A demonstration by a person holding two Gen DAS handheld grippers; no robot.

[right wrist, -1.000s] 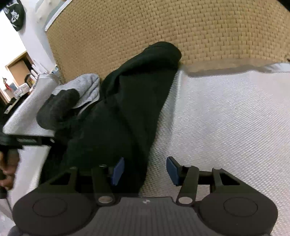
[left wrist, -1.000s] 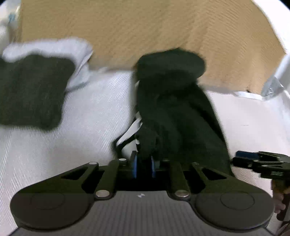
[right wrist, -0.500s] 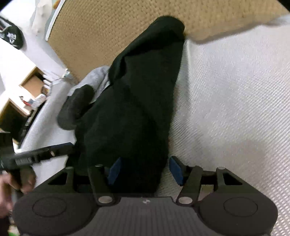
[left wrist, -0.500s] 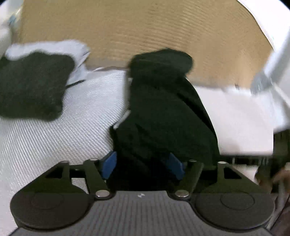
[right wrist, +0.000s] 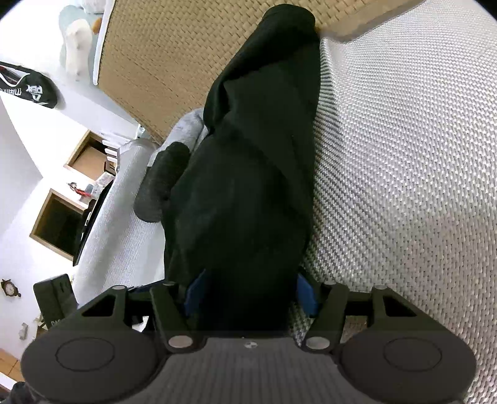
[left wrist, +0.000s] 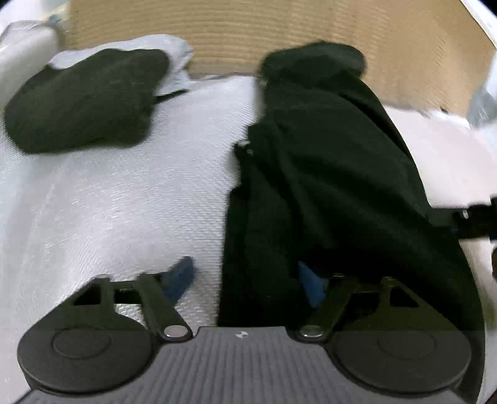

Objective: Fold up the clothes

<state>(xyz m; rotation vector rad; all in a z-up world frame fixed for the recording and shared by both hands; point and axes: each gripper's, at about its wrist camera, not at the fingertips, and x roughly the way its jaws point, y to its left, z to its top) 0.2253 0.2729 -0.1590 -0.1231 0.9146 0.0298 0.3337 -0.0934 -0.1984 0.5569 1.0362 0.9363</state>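
Black cloth [left wrist: 326, 174]: it lies on the bed [left wrist: 124, 202] as one long, bunched strip. Its far end touches the woven headboard [left wrist: 279, 28], and its near end runs down to both my tools.

Left gripper [left wrist: 245, 279]: my fingers are wide apart. One blue pad [left wrist: 181, 275] sits on bare sheet, and the other is tucked at the cloth's edge. The cloth lies between them, but I am not squeezing it.

Right gripper [right wrist: 248, 292]: my fingers [right wrist: 306, 293] stand on each side of the cloth's near end, and the cloth fills the gap. They are spread quite far — I cannot tell if they pinch it or just sit around it.

Folded pile [left wrist: 84, 99]: a dark piece lies flat on a grey piece, off to the left by the headboard, well apart from the black cloth. To me these look done.

What is done: the black cloth looks gathered in along its length, narrow but lumpy.

What is left: I think it still needs to be laid neat and folded shorter — it is not a tidy square like the pile.
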